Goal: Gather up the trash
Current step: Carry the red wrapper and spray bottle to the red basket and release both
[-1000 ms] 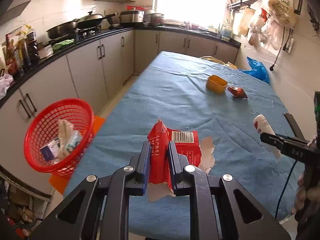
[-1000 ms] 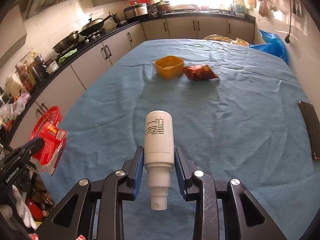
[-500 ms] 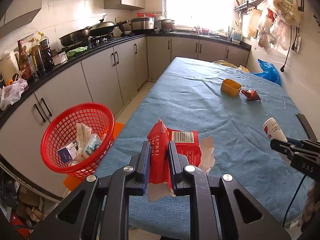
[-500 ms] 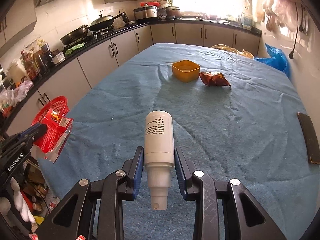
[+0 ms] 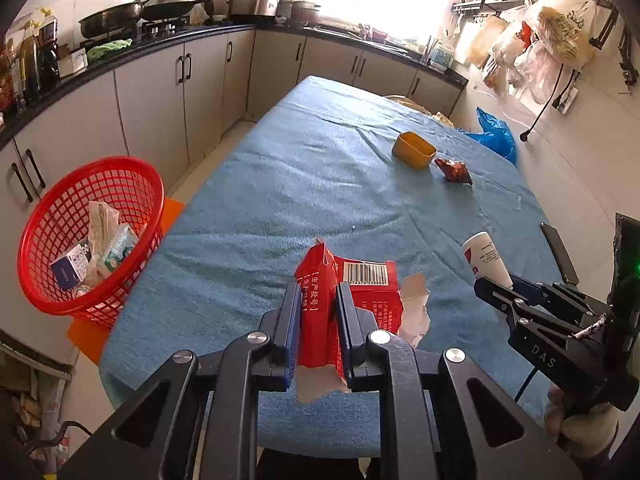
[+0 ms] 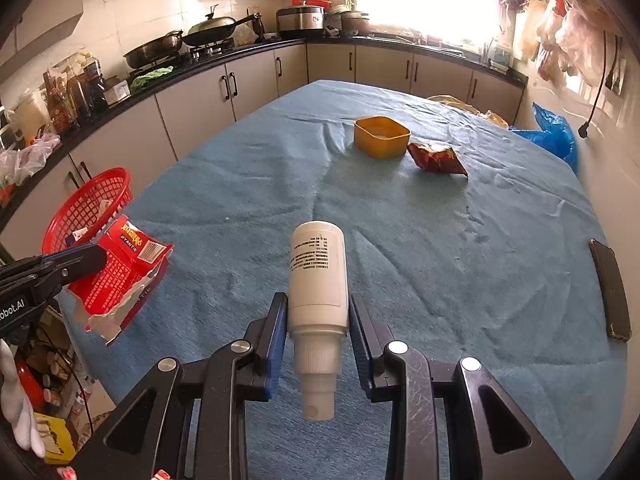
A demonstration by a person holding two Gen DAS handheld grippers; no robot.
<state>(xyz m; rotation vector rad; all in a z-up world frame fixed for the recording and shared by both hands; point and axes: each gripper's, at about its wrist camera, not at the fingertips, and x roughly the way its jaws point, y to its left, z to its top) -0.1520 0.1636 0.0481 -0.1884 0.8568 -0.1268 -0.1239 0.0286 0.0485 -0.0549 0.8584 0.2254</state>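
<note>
Left wrist view: left hand-held gripper (image 5: 318, 320) level, clamping red carton (image 5: 348, 292).

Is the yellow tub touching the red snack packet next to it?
Apart. The left wrist view shows blue cloth between the yellow tub and the snack packet.
</note>
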